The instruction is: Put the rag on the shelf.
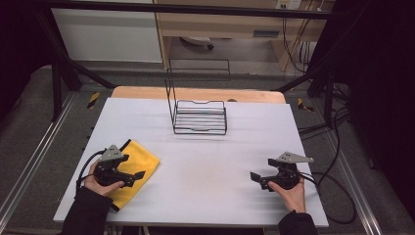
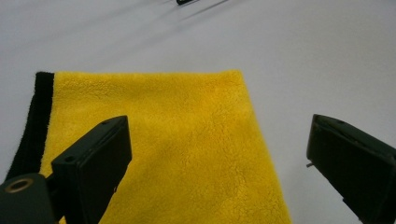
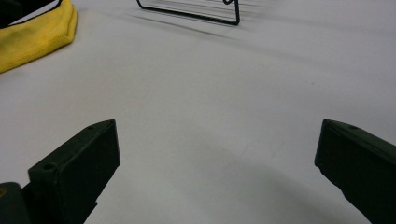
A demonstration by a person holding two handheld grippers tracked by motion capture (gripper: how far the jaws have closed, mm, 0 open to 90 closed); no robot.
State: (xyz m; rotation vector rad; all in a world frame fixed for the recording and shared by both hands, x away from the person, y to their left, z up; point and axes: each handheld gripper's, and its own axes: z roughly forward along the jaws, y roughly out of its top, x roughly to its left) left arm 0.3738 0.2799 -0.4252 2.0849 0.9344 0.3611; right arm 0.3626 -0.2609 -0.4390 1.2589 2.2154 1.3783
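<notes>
A folded yellow cloth (image 1: 138, 164) with a black edge lies at the near left of the white table (image 1: 205, 166). My left gripper (image 1: 139, 175) hovers over it, open, its jaws wide apart above the yellow cloth (image 2: 187, 154) in the left gripper view. My right gripper (image 1: 254, 176) rests at the near right of the table, open, with bare tabletop between its jaws; the cloth (image 3: 32, 37) lies far off at the top left of the right gripper view.
A black wire rack (image 1: 199, 116) stands at the back middle of the table; its base (image 3: 196, 11) appears at the top of the right gripper view. Cables trail off the table's right edge. A wooden board (image 1: 195, 93) lies behind the white sheet.
</notes>
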